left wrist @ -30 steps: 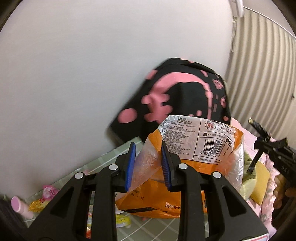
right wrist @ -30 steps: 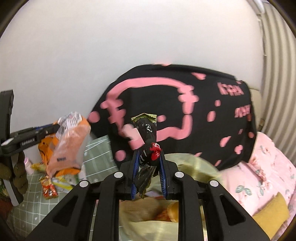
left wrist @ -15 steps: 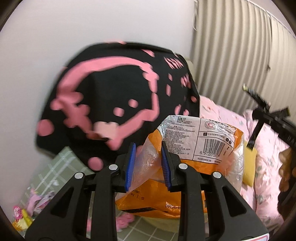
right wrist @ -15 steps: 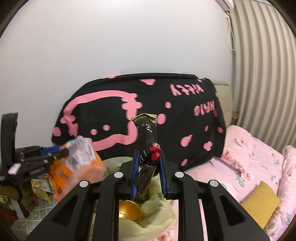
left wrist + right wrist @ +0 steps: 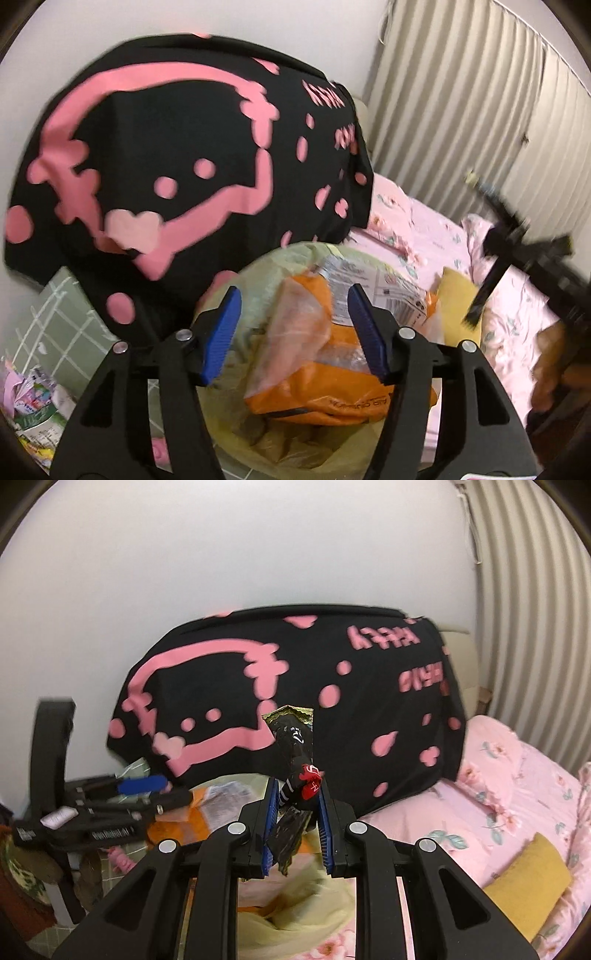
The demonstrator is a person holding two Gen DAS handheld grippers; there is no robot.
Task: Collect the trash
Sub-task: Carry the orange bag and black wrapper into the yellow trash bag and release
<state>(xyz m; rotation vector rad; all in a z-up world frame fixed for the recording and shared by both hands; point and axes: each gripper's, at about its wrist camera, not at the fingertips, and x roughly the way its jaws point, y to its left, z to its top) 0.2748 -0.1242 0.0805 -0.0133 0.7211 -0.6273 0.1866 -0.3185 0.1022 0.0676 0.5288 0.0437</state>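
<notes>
My left gripper (image 5: 293, 325) hangs over the mouth of a pale yellow-green trash bag (image 5: 258, 280), and its jaws are opening. An orange snack bag (image 5: 332, 373) with a clear top and a barcode label lies between the blue pads (image 5: 221, 332), free of them and resting in the trash bag. My right gripper (image 5: 297, 790) is shut on a black wrapper with a red patch (image 5: 293, 738) that stands upright above the trash bag (image 5: 295, 904). In the right wrist view the left gripper (image 5: 140, 786) is at the left, over the orange snack bag (image 5: 195, 812).
A black cloth with pink print (image 5: 166, 166) leans on the white wall behind the bag. Pink flowered bedding (image 5: 517, 794) and a yellow cushion (image 5: 528, 875) lie to the right, below a ribbed curtain (image 5: 480, 110). Loose wrappers (image 5: 33, 402) lie on a green checked cloth (image 5: 62, 314) at the left.
The left jaws have spread and let go of the orange snack bag, which has sunk into the trash bag. Both grippers swung right, over the bag. The right grip is unchanged.
</notes>
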